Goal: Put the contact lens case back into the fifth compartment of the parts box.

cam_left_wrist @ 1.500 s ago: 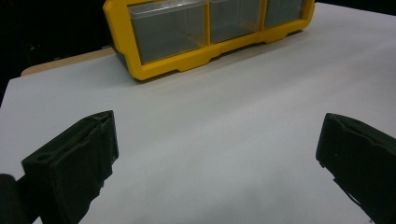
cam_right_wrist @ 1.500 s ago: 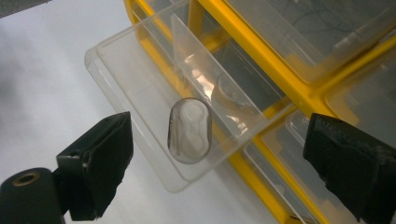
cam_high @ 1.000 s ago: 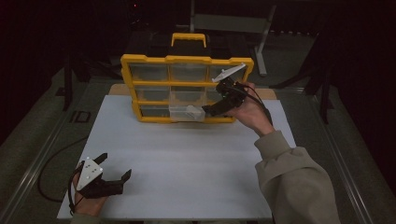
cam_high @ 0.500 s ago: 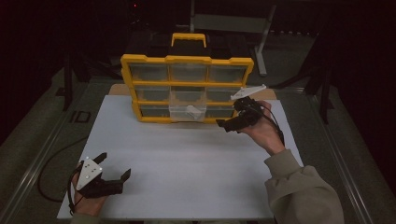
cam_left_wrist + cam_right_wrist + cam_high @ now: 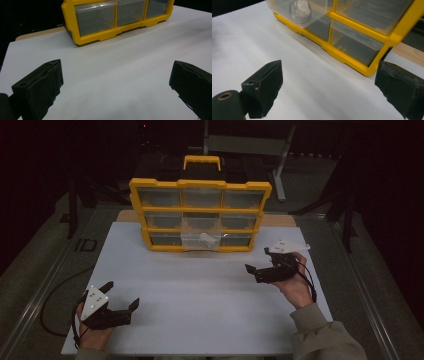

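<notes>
Organizer drawer (image 5: 201,240), the clear middle one in the bottom row of the yellow cabinet (image 5: 200,215), stands pulled partway out with a small pale item (image 5: 300,9) inside; the open position leaves that item reachable from the front. Right gripper (image 5: 261,265) has its fingers (image 5: 263,87) spread wide and empty, hovering above the white table (image 5: 200,295) just right of the cabinet's front corner, jaws aimed toward the bottom row. That stance suits either a reach into the drawer or a push to close it. Left gripper (image 5: 121,295) also has its fingers (image 5: 40,87) wide apart and holds nothing; it sits low near the table's front left edge, well apart from the cabinet, probably parked clear of the working side.
</notes>
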The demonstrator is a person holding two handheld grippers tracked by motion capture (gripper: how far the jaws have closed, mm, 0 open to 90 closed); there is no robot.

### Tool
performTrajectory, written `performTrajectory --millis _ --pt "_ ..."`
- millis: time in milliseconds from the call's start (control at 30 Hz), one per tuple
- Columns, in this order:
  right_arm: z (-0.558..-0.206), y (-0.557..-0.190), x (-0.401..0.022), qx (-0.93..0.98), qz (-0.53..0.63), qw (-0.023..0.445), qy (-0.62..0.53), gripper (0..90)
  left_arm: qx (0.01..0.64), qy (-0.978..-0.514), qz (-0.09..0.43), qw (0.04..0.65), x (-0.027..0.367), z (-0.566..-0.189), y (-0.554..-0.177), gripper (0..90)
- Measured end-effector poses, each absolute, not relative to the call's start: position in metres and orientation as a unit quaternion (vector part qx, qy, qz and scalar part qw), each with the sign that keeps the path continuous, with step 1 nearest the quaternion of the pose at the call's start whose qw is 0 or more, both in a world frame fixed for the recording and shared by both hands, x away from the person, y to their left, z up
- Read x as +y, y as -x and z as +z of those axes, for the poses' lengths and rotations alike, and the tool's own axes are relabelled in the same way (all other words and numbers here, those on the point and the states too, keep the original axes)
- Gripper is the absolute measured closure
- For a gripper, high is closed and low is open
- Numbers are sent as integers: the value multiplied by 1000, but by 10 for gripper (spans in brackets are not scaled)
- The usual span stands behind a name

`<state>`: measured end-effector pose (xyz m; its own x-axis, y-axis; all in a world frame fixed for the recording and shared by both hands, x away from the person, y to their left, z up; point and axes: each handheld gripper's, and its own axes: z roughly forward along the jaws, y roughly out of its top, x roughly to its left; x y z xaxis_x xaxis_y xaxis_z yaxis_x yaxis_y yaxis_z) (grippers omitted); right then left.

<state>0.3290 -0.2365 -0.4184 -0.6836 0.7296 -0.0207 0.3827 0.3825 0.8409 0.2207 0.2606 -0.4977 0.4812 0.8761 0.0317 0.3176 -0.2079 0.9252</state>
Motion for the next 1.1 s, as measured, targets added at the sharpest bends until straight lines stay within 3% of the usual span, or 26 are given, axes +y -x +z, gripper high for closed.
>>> performTrajectory --millis 500,800,1100 --pt "-464 -274 -277 747 487 264 -368 81 417 -710 299 483 261 -494 -225 0" --pt "-485 -241 -287 716 522 258 -386 81 413 -709 300 486 259 -495 -226 0" --pt "-493 -225 -287 702 531 284 -381 81 409 -709 304 487 261 -497 -221 0"
